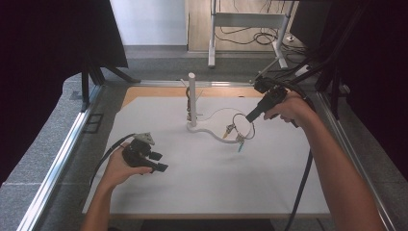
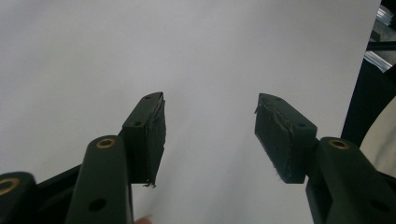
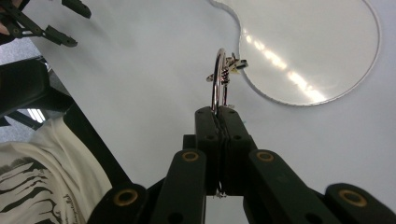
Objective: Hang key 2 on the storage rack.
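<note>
Metal ring (image 3: 219,79), thin and shiny, pinched edge-on between the pads of the right tool (image 3: 219,116); jaws pressed together on its lower arc, most of the loop standing free above them; small keys or tags (image 1: 234,135) hang from it, one with a blue-green tip; in the high view the ring sits just off the white sheet (image 1: 207,183), to the right of the white stand (image 1: 192,98) and beside its curved clear base (image 3: 322,51).

Left tool (image 2: 210,130) low on the sheet near the person's side; jaws well apart, nothing between them, only bare white sheet ahead; well apart from the ring.

Risks, as judged: grip is on a narrow round wire, so the ring could swivel or slip out of the pads if jolted; dangling pieces may swing and catch on the base or the post; thin wire looping near the stand could snag them; a tug there might tip the stand on the counter.
</note>
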{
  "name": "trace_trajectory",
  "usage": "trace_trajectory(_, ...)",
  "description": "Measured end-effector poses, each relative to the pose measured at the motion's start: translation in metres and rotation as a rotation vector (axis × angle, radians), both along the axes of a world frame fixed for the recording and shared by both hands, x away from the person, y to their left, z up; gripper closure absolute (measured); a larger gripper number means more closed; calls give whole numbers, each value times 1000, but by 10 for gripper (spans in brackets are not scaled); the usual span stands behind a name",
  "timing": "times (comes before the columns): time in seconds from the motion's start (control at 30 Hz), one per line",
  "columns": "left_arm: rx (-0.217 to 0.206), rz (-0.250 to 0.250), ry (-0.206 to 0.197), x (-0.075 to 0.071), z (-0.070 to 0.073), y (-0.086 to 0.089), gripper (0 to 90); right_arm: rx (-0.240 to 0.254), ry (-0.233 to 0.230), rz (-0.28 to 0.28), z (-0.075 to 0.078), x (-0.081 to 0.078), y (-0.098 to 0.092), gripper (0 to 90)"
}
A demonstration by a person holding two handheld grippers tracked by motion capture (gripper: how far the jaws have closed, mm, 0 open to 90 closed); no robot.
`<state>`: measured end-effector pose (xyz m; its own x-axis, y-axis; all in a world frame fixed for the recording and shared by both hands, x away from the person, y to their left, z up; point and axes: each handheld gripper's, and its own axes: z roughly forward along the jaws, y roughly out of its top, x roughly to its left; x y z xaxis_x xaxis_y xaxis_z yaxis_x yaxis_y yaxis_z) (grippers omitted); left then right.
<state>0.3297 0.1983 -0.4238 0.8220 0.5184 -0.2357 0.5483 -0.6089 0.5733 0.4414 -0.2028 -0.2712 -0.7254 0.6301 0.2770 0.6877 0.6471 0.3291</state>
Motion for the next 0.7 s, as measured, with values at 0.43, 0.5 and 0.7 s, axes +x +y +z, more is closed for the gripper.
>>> trace_trajectory(0.43,1,1,2,0,0,0,437,6,-1,-11,5,8,3,878)
trace_trajectory(0.5,2,-1,4,0,0,0,437,6,1,-9,6,8,4,878)
trace_trajectory(0.7,3,-1,4,0,-1,-1,436,10,-10,-12,7,9,5,878)
